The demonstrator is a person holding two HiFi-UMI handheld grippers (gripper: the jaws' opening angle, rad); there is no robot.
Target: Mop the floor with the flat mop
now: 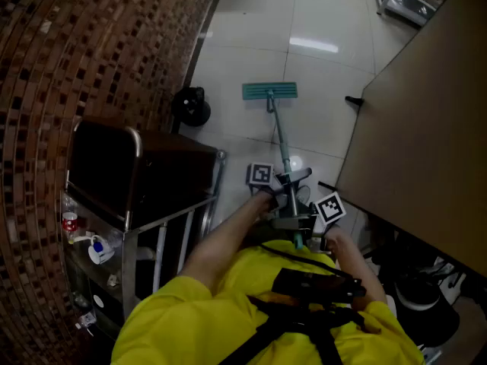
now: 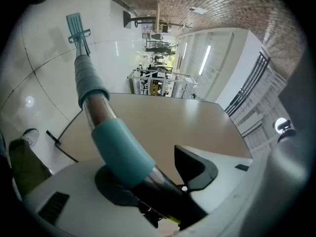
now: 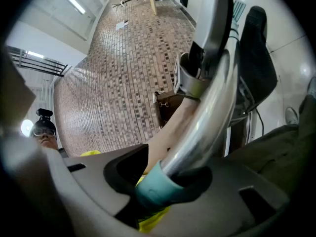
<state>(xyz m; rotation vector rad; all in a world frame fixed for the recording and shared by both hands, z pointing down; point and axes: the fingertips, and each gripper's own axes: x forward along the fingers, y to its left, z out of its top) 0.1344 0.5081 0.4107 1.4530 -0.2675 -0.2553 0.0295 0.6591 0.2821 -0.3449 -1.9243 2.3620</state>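
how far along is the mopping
Done: the left gripper and right gripper are both shut on the mop handle, the left nearer the head. In hand: the mop head lies flat on the floor. Left: unclear, since no wet streaks show what is covered.

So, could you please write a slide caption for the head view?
Seen from above, left claw and right claw grip the mop, its teal head flat on the white floor.

head: above, steeply down | left, right: tight on mop pole (image 2: 118, 152), facing down it | shared: mop pole, floor (image 1: 251, 52)
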